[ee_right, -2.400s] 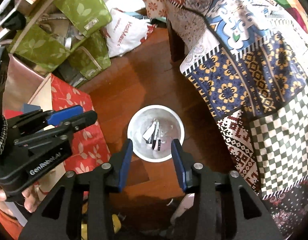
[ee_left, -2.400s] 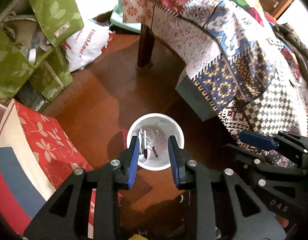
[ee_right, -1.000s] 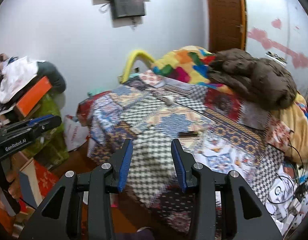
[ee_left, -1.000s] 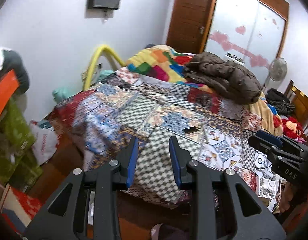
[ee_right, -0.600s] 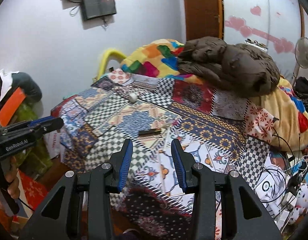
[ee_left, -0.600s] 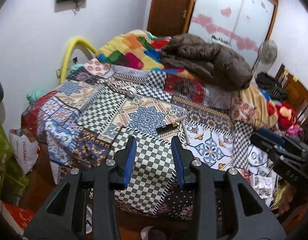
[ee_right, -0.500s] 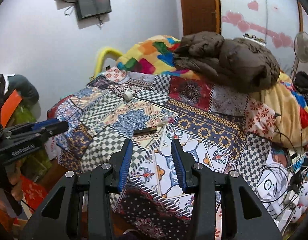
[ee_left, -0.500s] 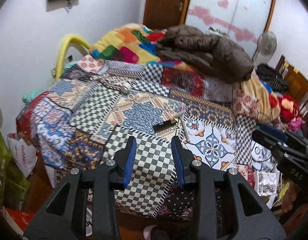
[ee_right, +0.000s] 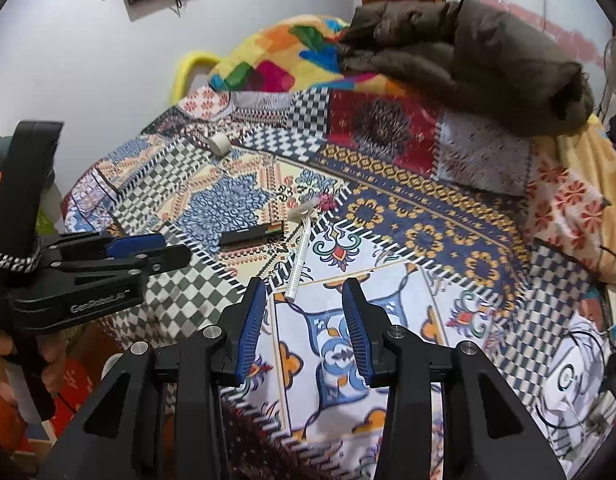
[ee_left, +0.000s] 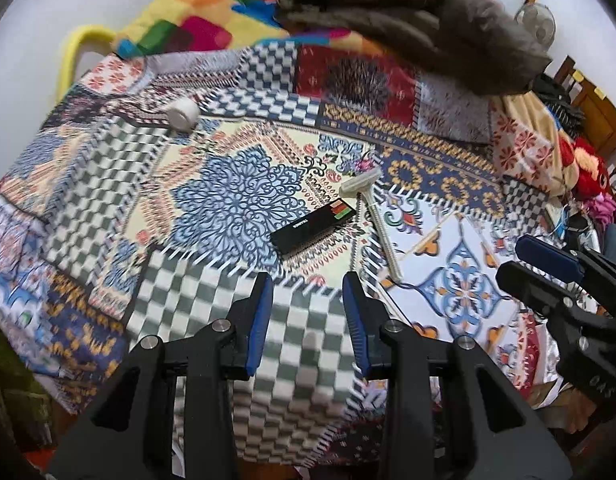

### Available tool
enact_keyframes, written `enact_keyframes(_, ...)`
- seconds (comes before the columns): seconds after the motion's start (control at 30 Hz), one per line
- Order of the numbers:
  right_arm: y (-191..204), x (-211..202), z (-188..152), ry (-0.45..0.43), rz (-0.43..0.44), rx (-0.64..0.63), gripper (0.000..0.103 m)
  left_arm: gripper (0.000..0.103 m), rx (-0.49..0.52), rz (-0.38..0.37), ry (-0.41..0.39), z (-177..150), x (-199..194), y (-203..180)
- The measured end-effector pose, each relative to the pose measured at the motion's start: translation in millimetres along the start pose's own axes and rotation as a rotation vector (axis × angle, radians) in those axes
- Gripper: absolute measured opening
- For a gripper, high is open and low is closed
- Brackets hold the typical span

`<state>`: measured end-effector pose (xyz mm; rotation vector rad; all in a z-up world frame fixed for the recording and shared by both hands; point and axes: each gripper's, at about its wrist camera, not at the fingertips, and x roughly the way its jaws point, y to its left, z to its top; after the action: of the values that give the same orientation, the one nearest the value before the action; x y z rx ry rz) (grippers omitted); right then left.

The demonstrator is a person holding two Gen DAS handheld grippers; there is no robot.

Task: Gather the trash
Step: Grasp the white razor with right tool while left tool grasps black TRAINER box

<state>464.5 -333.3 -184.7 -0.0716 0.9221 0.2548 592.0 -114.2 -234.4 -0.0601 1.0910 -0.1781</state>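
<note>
Hovering over the bed's near edge, the left claw (ee_left: 308,312) has its jaws apart with nothing between them; they have just been opening a little. Ahead of it on the quilt (ee_left: 212,312) lies a black wrapper (ee_left: 313,227), and just beside that a white razor (ee_left: 374,216), its head near the wrapper's end. The right claw (ee_right: 304,320) hangs likewise parted and empty, the razor (ee_right: 302,246) just beyond it, probably so each claw takes one piece. Farther off sits a small white roll (ee_left: 183,114), below a brown jacket (ee_left: 408,16).
</note>
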Motion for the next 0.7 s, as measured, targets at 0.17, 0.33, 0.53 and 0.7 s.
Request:
enact_keyframes(0.17,-2.0,30.1,2.2,0.029,0.003,-0.002,0.036,0.035,0.036,0.009,0.044,11.8,40.9,5.3)
enact_keyframes(0.33,-3.2,58.2,2.0,0.056,0.027,0.026,0.037,0.035,0.048,0.01,0.063,19.0,68.4,9.8)
enact_keyframes(0.53,1.8,75.0,6.9,0.049,0.028,0.012,0.031,0.037,0.134,0.014,0.033,26.5,77.0,0.9)
enact_keyframes(0.7,6.6,87.2,9.6,0.061,0.005,-0.017,0.023,0.043,0.19,0.005,0.021,36.1,83.8,-5.8)
